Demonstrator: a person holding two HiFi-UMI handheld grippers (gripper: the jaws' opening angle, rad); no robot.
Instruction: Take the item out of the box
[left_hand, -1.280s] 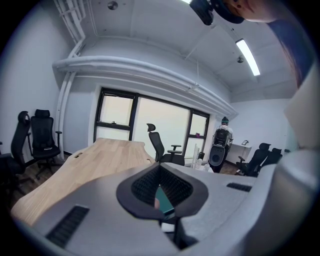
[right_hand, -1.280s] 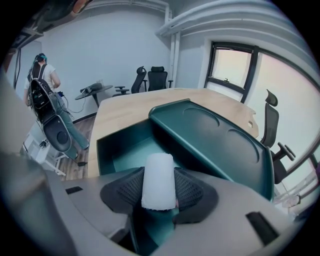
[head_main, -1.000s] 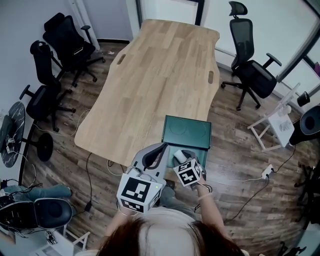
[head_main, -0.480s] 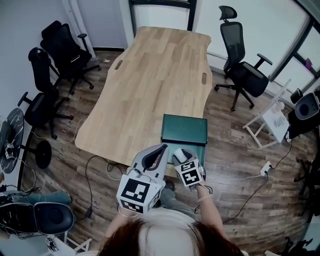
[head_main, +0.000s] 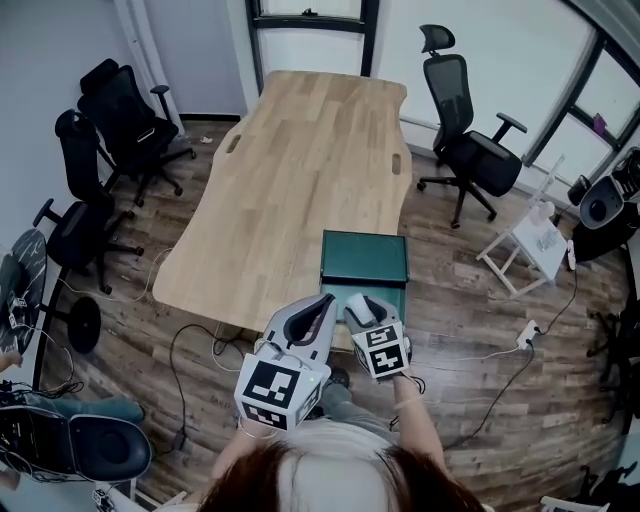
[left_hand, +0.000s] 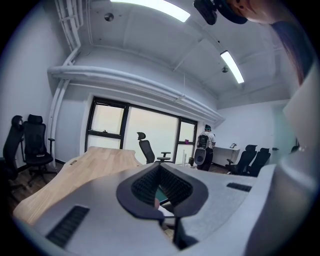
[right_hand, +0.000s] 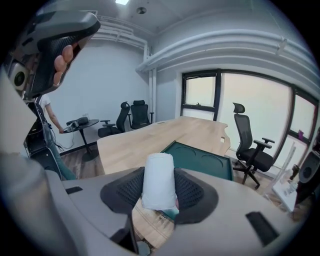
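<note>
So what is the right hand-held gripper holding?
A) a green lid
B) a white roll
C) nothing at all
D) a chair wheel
B: in the right gripper view, the right hand-held gripper has its jaws shut on a white roll, with the green box lying on the wooden table behind it.

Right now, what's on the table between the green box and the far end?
Nothing. In the head view the wooden table is bare from the green box to its far end; the right gripper view agrees.
</note>
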